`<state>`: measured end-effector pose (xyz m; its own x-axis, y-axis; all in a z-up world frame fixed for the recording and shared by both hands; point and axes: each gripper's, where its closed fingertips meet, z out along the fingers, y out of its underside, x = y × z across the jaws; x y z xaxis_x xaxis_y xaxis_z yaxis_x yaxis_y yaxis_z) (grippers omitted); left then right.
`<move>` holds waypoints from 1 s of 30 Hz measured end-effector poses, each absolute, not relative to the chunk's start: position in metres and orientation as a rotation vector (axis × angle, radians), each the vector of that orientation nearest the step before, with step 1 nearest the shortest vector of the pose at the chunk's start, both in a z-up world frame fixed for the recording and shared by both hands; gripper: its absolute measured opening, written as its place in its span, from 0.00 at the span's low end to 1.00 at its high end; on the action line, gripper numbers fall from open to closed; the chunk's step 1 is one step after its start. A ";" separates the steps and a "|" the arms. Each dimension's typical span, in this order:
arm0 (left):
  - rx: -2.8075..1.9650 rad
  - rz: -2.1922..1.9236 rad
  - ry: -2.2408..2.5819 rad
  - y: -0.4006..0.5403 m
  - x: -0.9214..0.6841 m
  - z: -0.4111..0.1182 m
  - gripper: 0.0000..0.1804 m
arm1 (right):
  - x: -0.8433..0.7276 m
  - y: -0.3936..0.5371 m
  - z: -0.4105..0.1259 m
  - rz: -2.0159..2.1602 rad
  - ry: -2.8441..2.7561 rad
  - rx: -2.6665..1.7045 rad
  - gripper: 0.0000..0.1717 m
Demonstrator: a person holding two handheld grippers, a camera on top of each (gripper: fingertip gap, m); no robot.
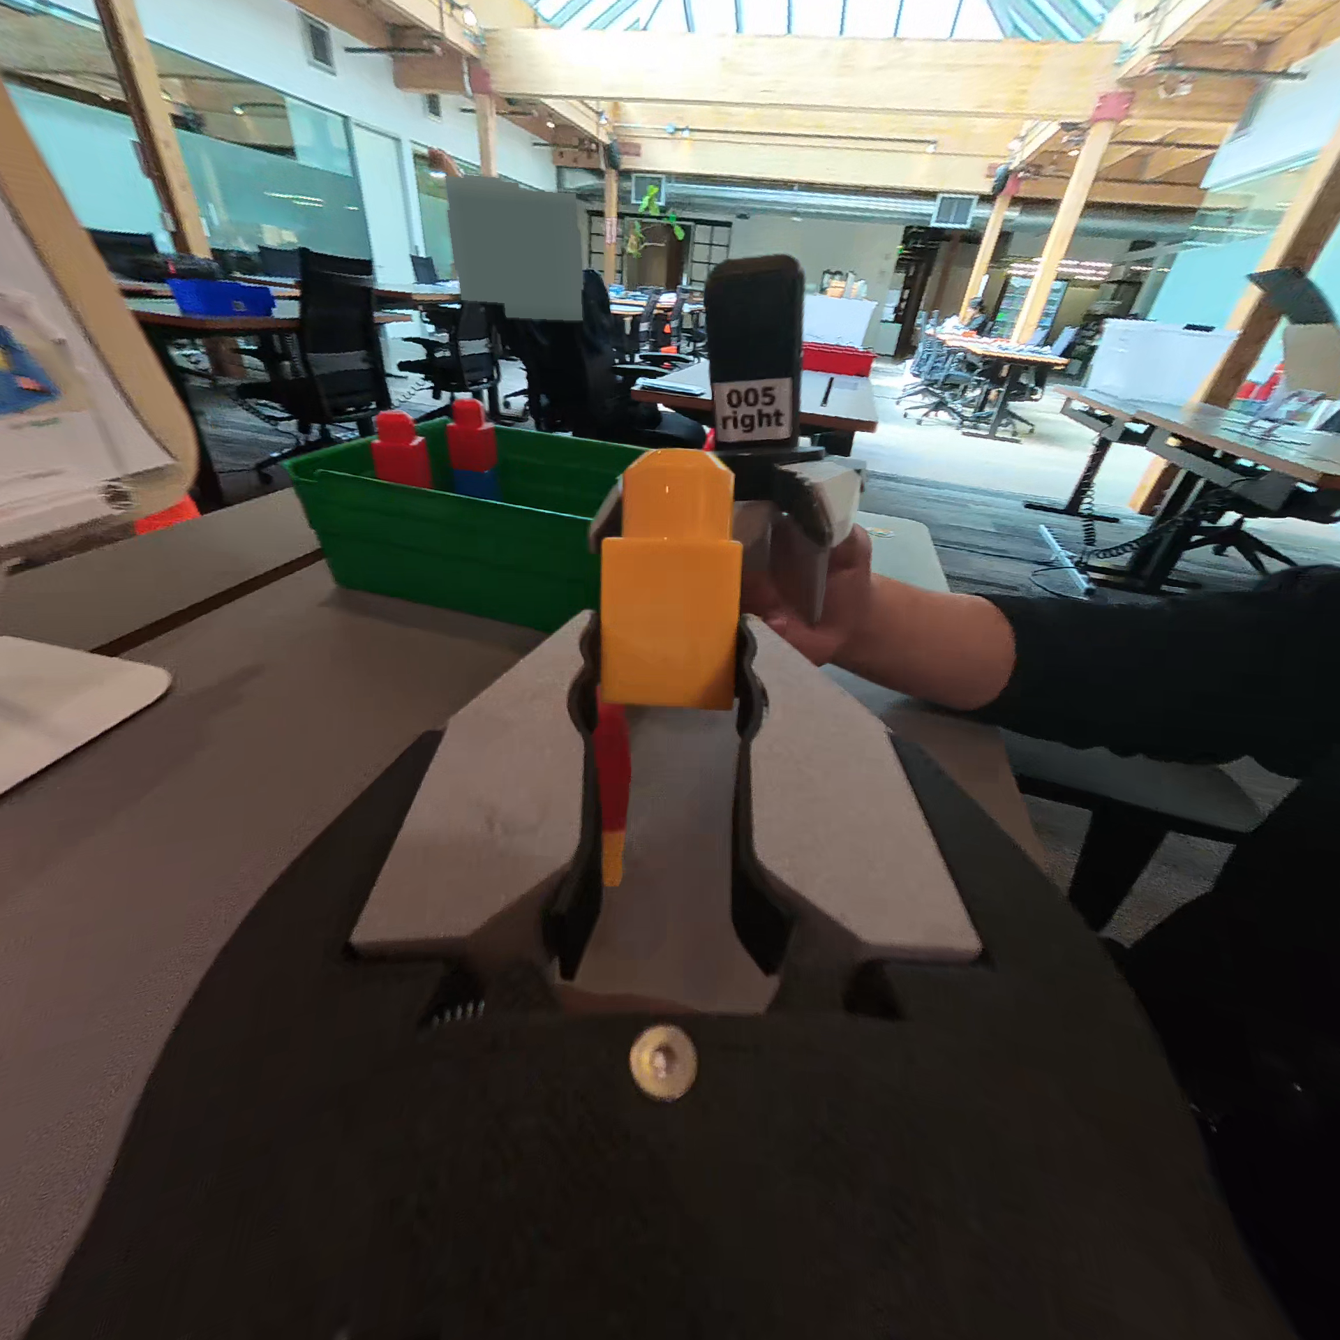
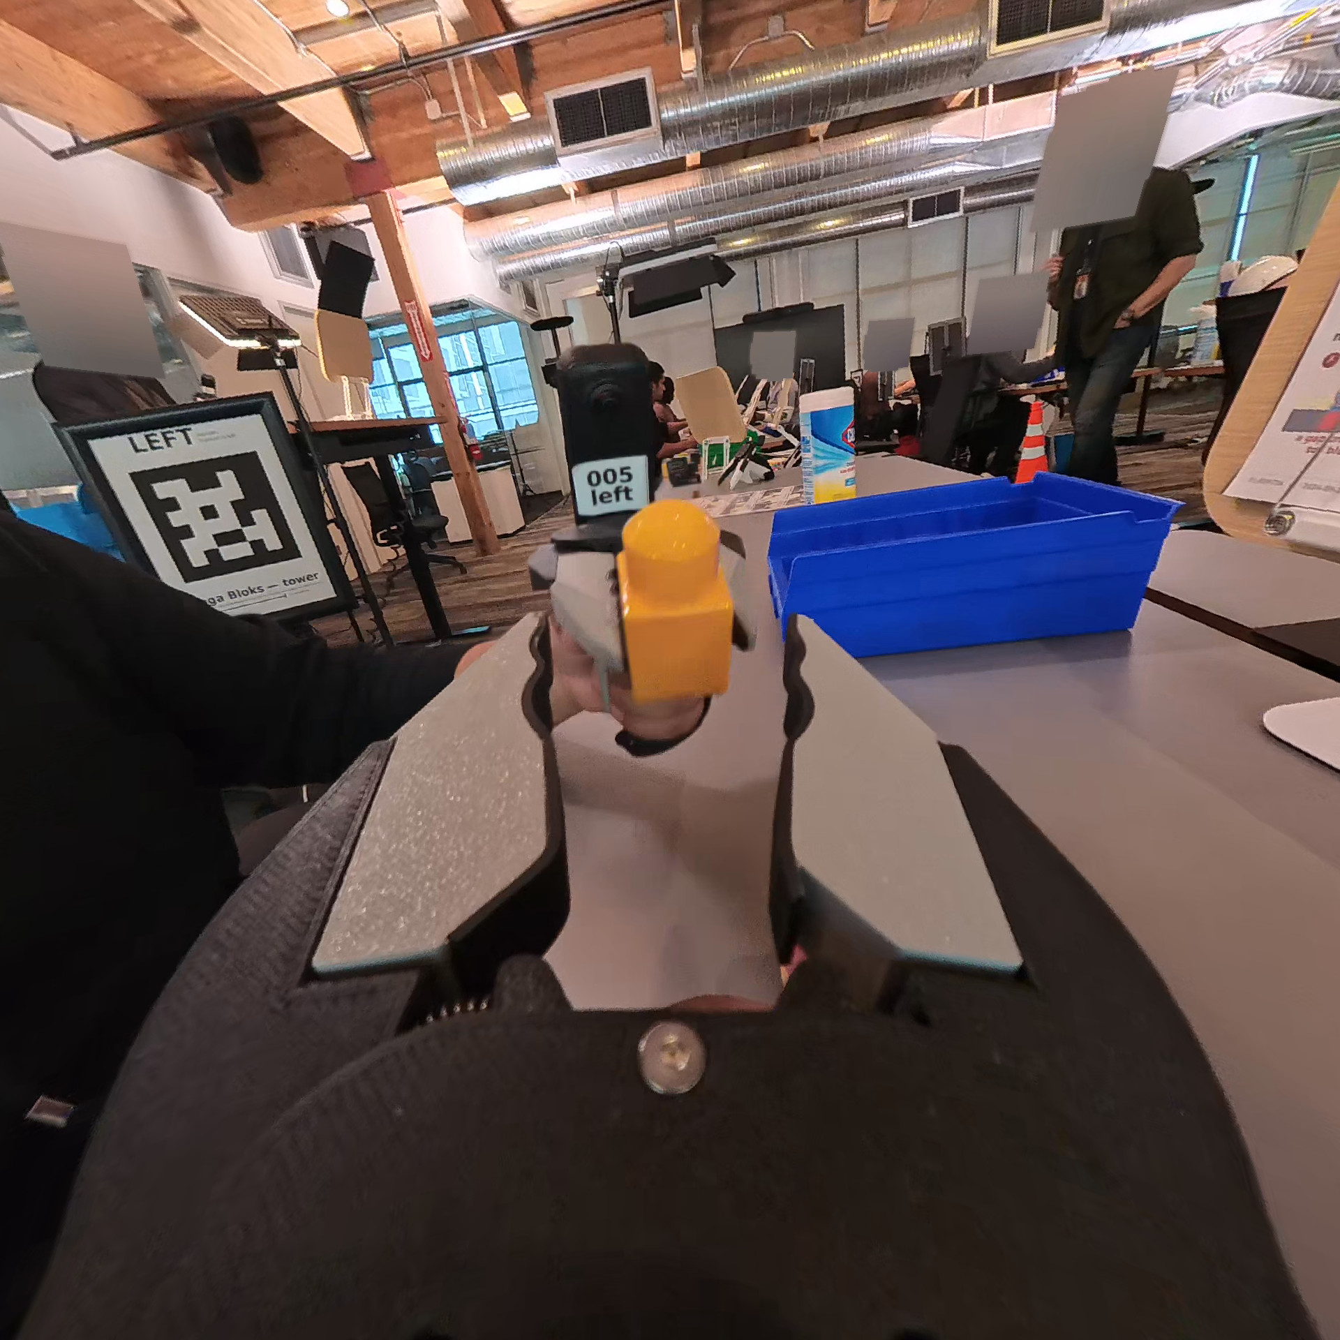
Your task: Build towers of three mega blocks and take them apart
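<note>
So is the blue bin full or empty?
Empty as far as visible: the blue bin shows only bare floor and walls in the right wrist view; its near corner is hidden behind its front wall.

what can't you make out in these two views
- Left wrist view: the red and yellow strip below the yellow block is mostly hidden by the left gripper's finger.
- Left wrist view: green bin floor, hidden by its wall.
- Right wrist view: blue bin floor, hidden likewise.

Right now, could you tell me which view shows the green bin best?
The left wrist view. The green bin sits on the table behind the yellow block held by the left gripper, with red blocks standing inside. The right wrist view shows no green bin, only a blue bin.
</note>
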<state>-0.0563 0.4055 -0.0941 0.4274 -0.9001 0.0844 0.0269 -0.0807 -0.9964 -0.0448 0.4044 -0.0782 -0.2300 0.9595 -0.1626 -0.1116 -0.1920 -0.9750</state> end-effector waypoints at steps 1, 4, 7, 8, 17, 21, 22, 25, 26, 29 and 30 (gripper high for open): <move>-1.434 -0.957 0.843 0.406 -0.045 -0.097 0.19 | -0.045 0.405 -0.080 1.564 -1.179 -1.132 0.36; -1.432 -1.021 0.855 0.408 -0.025 -0.100 0.19 | -0.047 0.405 -0.085 1.569 -1.201 -1.145 0.22; -1.431 -1.021 0.821 0.414 -0.020 -0.101 0.19 | -0.047 0.408 -0.086 1.538 -1.196 -1.160 0.19; -1.447 -1.041 0.811 0.415 -0.019 -0.103 0.19 | -0.047 0.410 -0.088 1.513 -1.209 -1.173 0.19; -1.891 -0.670 0.896 0.456 -0.058 -0.196 0.43 | -0.031 0.431 -0.076 1.448 -1.122 -1.153 0.19; -1.986 -0.564 1.088 0.455 -0.037 -0.232 0.43 | -0.030 0.433 -0.081 1.400 -1.148 -1.149 0.19; -1.995 -0.555 1.118 0.455 -0.032 -0.238 0.40 | -0.031 0.433 -0.084 1.384 -1.162 -1.152 0.19; -1.996 -0.524 1.195 0.457 -0.021 -0.245 0.21 | -0.032 0.437 -0.096 1.346 -1.205 -1.184 0.19; -1.968 -0.524 1.210 0.458 -0.018 -0.243 0.21 | -0.032 0.439 -0.100 1.332 -1.215 -1.199 0.19; -1.934 -0.589 1.284 0.444 -0.011 -0.243 0.20 | -0.035 0.439 -0.111 1.319 -1.265 -1.220 0.19; -1.921 -0.600 1.297 0.441 -0.010 -0.242 0.20 | -0.036 0.436 -0.114 1.314 -1.294 -1.224 0.19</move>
